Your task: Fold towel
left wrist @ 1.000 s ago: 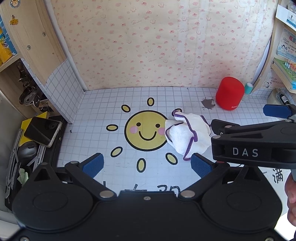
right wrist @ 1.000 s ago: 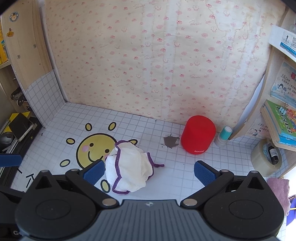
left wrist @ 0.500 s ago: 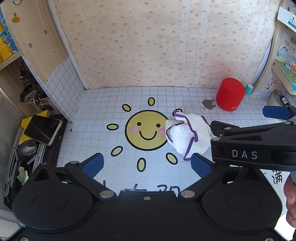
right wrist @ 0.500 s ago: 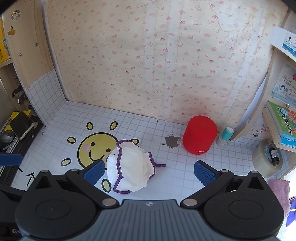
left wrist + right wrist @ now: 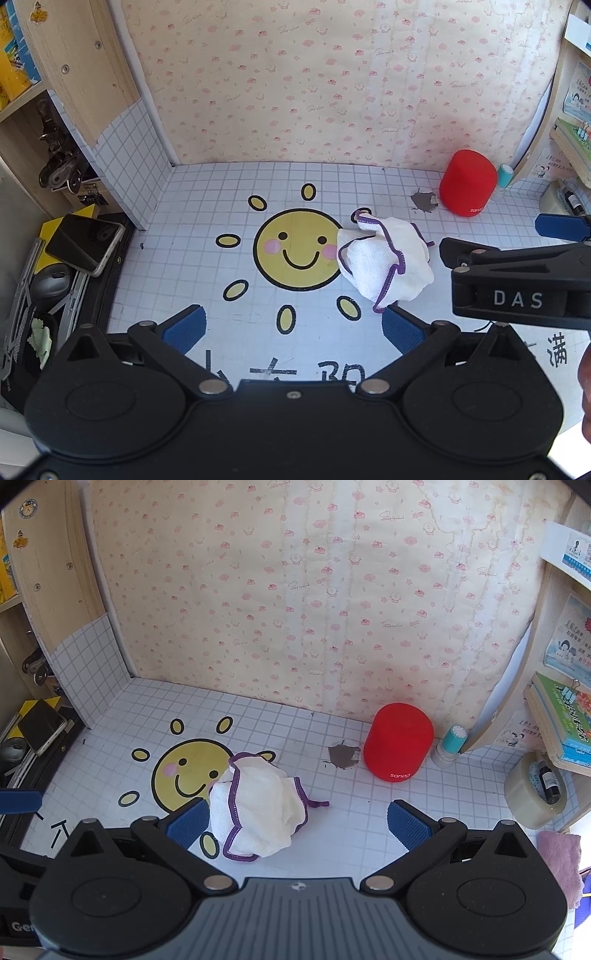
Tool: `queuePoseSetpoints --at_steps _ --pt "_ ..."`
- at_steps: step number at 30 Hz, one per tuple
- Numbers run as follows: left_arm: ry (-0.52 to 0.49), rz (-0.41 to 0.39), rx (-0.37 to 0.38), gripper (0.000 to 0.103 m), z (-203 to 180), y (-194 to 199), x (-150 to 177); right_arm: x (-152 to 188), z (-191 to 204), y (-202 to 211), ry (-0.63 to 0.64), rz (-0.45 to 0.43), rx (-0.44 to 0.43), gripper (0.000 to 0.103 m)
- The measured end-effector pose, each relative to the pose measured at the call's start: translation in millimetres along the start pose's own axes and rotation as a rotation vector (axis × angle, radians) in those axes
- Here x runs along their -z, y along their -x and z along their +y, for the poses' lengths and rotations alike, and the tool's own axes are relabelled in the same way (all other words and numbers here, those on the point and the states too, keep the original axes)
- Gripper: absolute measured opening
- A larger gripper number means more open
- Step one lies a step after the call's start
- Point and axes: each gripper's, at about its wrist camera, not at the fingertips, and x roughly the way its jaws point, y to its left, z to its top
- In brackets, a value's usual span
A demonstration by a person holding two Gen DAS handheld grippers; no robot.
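While the counter [image 5: 207, 192] runs white and gridded from the papered back wall to its near edge, most of it lies bare: the whole left half around the sun print [image 5: 297, 249], and the stretch right of centre toward the near edge. Off the left edge a dark tray [image 5: 48, 321] holds a phone [image 5: 85, 243], a mouse [image 5: 50, 284] and a scrap of green cloth. At the right edge a tape roll [image 5: 535, 794] lies flat with a small dark bottle [image 5: 548, 781] standing inside its ring. A red speaker [image 5: 397, 747] stands near the back right corner, a teal-capped stamp [image 5: 448, 746] just beside it.

Both tools hang above the near edge. The left hand-held gripper [image 5: 293, 326] has its blue pads spread wide apart with nothing between them; the right hand-held gripper [image 5: 295, 821] is spread likewise and holds nothing.

The towel [image 5: 258, 808], white with purple trim, sits crumpled in a heap at mid-counter, overlapping the sun's right rim, untouched and unfolded.
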Motion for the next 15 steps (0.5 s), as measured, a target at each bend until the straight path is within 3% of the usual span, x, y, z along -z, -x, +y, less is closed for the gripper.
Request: queuePoseSetpoints --at_steps 15 --pt "-0.014 -0.02 0.019 0.102 -6 4 3 2 -17 -4 -0.085 -0.009 -0.081 0.103"
